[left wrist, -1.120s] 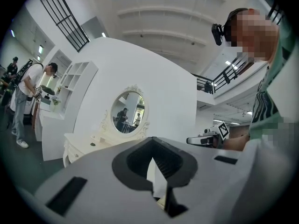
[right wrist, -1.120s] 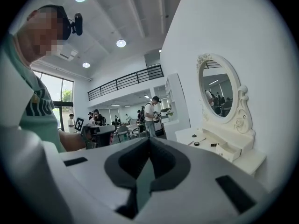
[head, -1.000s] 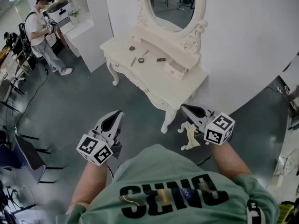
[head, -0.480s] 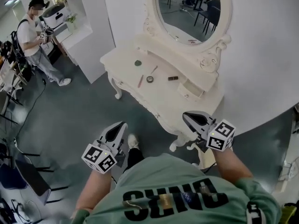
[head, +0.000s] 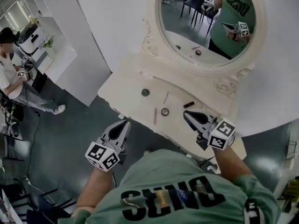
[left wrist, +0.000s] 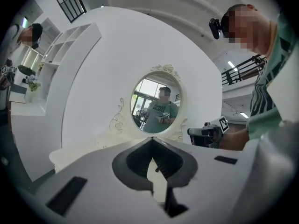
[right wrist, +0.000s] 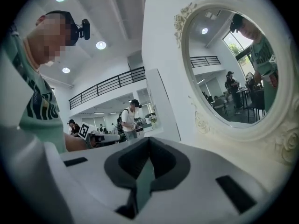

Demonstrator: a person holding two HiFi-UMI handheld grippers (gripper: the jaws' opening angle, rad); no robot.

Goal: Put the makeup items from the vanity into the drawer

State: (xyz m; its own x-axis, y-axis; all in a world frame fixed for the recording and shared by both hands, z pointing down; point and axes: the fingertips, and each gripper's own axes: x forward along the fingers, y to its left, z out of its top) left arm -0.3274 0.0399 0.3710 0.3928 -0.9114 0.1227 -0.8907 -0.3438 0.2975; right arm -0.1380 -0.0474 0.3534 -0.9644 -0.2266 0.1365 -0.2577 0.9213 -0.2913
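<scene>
A white vanity (head: 126, 94) with an oval mirror (head: 210, 27) stands right in front of me. On its top lie a dark green round compact (head: 145, 92), a thin silver stick (head: 166, 97), a brown pencil (head: 155, 115), a small round pot (head: 165, 111) and a dark lipstick (head: 188, 105). My left gripper (head: 125, 123) (left wrist: 153, 139) hangs shut and empty at the vanity's front edge. My right gripper (head: 186, 114) (right wrist: 148, 139) is shut and empty over the top, just right of the pot. It hides the drawer's spot.
A person (head: 9, 73) stands at the far left beside a white shelf unit (head: 51, 55). A white curved wall (head: 107, 22) backs the vanity. Dark floor (head: 56, 148) lies to the left. The mirror reflects me and chairs.
The vanity has come much closer and now fills the middle of the head view. Both grippers have moved forward to its front edge, still shut.
</scene>
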